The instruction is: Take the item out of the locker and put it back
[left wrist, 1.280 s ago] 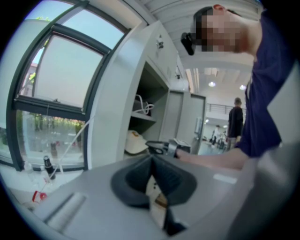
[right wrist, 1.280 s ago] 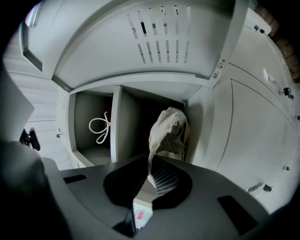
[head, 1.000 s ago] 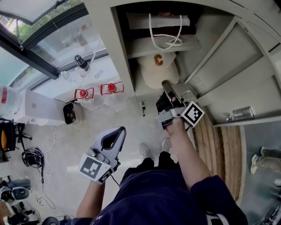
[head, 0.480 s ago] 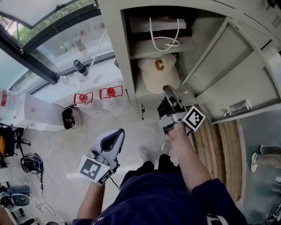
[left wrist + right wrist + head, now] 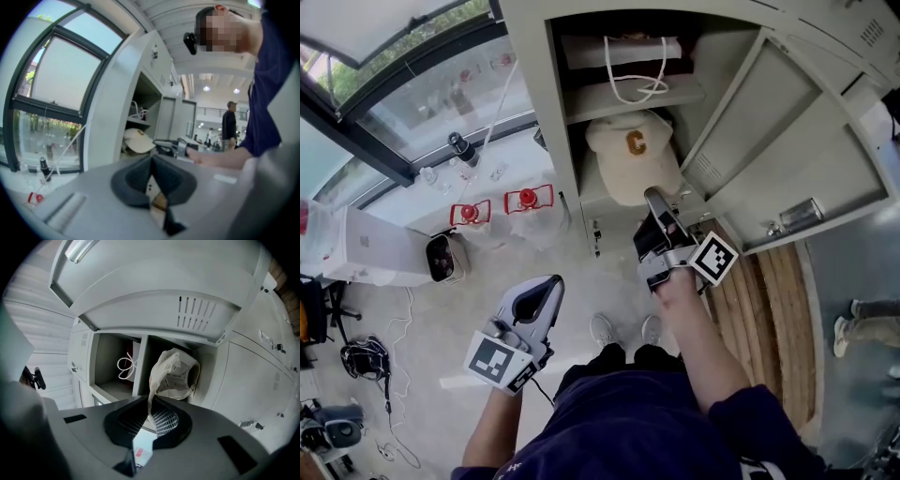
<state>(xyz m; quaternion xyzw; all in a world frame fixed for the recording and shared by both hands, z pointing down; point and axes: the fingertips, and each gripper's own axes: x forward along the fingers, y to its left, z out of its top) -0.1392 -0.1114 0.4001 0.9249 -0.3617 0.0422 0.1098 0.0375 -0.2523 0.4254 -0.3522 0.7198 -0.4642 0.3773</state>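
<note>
**A:** Cream fabric baseball cap [image 5: 633,155] with a brown letter on the front: where is it?

**B:** At the mouth of the grey metal locker [image 5: 534,112], in the compartment under the shelf [image 5: 623,98]. Its brim edge is clamped in the jaws of the right gripper [image 5: 654,199].

**A:** How will it handle?

**B:** Light and soft, I'd judge. The crown sags and the brim is stiffer, so the brim is the sound hold. Woven cloth shouldn't slip.

**A:** And the left gripper [image 5: 551,286]?

**B:** Jaws together on nothing, held low and well apart from the locker.
</note>
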